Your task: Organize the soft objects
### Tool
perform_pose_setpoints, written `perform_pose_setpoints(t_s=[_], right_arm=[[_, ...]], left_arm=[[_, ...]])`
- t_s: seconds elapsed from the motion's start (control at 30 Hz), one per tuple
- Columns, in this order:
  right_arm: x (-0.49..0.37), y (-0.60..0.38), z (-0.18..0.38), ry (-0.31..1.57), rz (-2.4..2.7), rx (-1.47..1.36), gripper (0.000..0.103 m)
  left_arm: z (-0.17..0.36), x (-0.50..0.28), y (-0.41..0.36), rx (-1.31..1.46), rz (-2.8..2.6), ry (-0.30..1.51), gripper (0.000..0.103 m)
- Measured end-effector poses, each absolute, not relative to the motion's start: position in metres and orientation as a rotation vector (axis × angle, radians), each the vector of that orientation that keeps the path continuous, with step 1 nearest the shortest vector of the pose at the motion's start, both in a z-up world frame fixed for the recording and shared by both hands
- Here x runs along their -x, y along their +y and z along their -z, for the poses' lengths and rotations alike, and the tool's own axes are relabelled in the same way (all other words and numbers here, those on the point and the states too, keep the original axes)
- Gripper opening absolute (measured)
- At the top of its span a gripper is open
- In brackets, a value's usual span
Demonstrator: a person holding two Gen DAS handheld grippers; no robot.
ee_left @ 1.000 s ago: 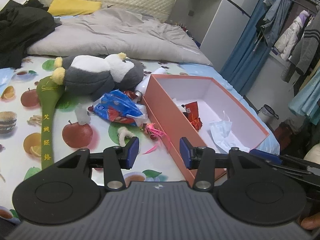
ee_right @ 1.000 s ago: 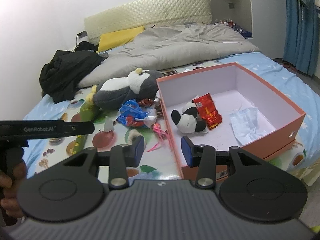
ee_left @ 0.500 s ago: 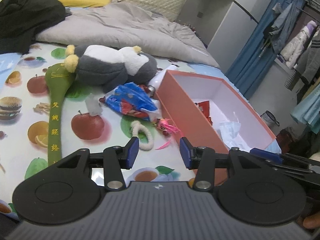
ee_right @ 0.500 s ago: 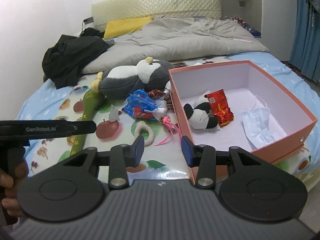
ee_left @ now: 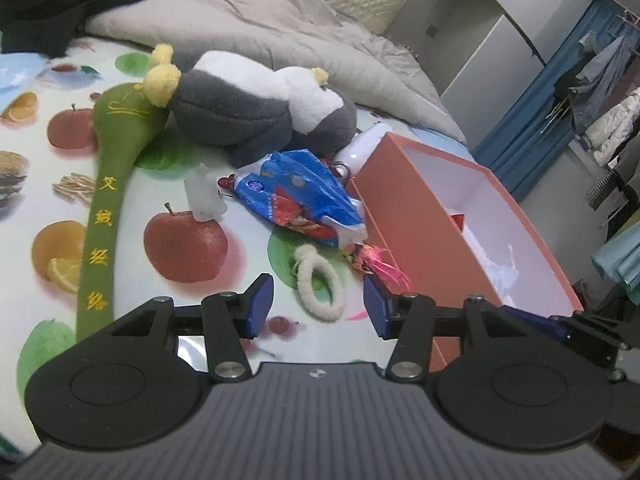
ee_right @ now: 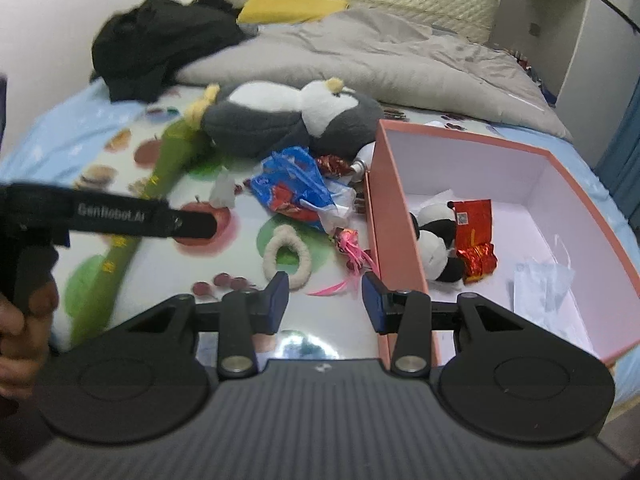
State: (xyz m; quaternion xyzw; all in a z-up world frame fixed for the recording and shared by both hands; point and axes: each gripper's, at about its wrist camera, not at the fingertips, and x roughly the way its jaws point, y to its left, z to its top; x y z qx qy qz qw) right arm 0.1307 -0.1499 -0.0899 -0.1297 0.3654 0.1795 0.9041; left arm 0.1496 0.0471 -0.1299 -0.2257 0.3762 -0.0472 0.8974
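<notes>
A white rope ring (ee_left: 320, 284) (ee_right: 288, 256) lies on the fruit-print bedsheet just ahead of both grippers. My left gripper (ee_left: 318, 310) is open and empty, close above the ring. My right gripper (ee_right: 324, 300) is open and empty, near the ring and the box wall. A grey and white plush penguin (ee_left: 256, 108) (ee_right: 288, 120) lies further back. An orange box (ee_left: 420, 240) (ee_right: 396, 248) stands to the right; it holds a small panda plush (ee_right: 432, 240), a red packet (ee_right: 474, 240) and a face mask (ee_right: 540, 280).
A green plush stick (ee_left: 104, 208) (ee_right: 132, 240) lies at the left. A blue plastic bag (ee_left: 296, 196) (ee_right: 292, 188), a pink ribbon toy (ee_left: 376, 264) (ee_right: 352, 248) and a crumpled white scrap (ee_left: 204, 196) lie between penguin and ring. Grey duvet (ee_left: 280, 28) and black clothes (ee_right: 160, 44) lie behind.
Both grippers have moved left and down toward the bedsheet. The rope ring now lies right in front of the left gripper's open fingers. Nothing was picked up.
</notes>
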Motion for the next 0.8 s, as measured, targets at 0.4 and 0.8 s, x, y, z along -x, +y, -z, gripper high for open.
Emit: perform_pose_setpoints(t_s=[0.4,0.8], right_arm=[[-0.18,-0.112,0.145,0.758,-0.296,0.468,0.038],[-0.203,-0.092,0.173,0.705,-0.296,0.738,0.034]], left_arm=[[0.184,-0.215,0.057,0.514,0.15,0.872,0.054],[0.211,-0.242,0.051,0.596,0.194,0.917,0.04]])
